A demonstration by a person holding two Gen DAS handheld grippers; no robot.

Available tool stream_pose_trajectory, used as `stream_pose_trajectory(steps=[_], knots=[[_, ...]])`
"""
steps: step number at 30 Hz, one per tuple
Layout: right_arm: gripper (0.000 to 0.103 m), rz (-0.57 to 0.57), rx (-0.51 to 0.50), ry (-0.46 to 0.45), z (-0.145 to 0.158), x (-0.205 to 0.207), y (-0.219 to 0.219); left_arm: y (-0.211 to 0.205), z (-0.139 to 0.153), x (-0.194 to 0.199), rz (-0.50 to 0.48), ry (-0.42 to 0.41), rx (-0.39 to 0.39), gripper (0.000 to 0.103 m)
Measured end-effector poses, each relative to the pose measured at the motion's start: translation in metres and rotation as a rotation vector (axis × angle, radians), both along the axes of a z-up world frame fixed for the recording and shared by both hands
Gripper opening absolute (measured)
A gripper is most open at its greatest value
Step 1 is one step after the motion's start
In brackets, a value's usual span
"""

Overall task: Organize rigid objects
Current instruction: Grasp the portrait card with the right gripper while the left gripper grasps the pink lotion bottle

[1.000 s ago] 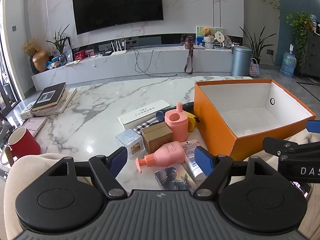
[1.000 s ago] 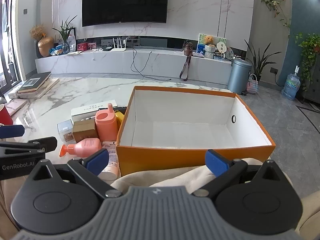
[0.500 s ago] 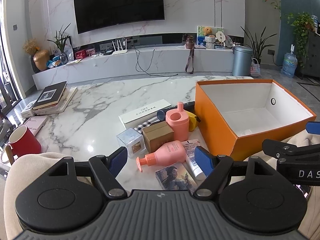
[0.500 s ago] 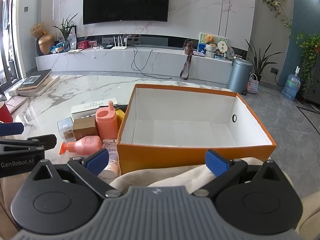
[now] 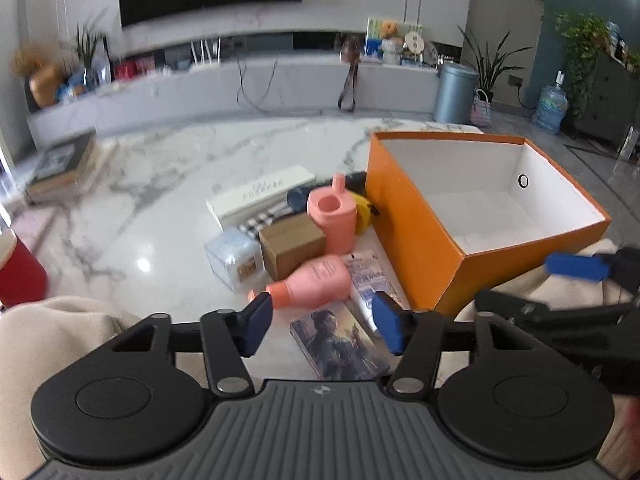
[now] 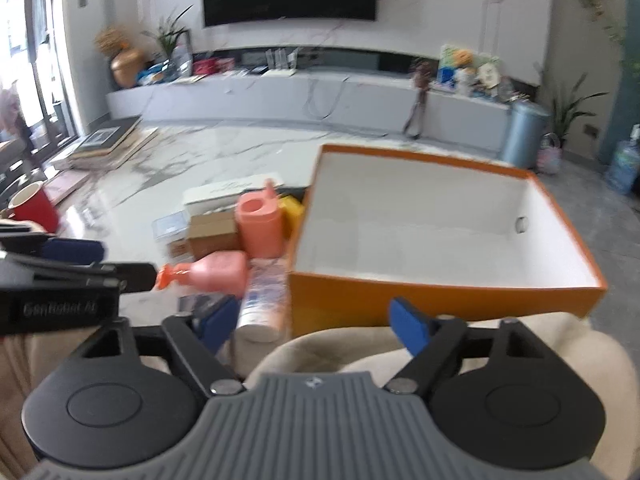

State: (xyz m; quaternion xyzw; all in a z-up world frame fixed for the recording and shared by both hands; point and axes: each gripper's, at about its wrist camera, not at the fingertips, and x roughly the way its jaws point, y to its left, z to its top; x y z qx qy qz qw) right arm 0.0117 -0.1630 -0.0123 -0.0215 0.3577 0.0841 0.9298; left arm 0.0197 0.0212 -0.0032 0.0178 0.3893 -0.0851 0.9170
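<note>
Clutter is sitting on the white marble tabletop (image 5: 168,184) just left of the empty orange cardboard box (image 5: 412,240), w/ the pink plastic pump bottle (image 5: 316,284) lying on its side nearest. Left gripper (image 5: 322,326) and right gripper (image 6: 310,322) are both closing on nothing. Bottle's prob light, stiff, kinda slick, so I'm thinking grab across the body, not the nozzle.

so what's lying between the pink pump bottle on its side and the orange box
A white tube lies flat between the pink pump bottle and the orange box, lengthwise along the box wall. Both wrist views show it.
</note>
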Motion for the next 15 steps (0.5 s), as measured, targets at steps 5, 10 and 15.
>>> stream_pose_trajectory(steps=[5, 10, 15], knots=[[0.053, 0.089, 0.060, 0.074, -0.010, 0.015, 0.016, 0.011, -0.008, 0.019, -0.016, 0.110, -0.006, 0.034], [0.045, 0.174, 0.088, 0.184, -0.027, 0.032, 0.037, 0.019, -0.020, 0.035, -0.031, 0.218, -0.044, 0.019], [0.046, 0.231, 0.093, 0.272, -0.042, 0.052, 0.057, 0.018, -0.027, 0.046, -0.077, 0.268, -0.003, 0.012]])
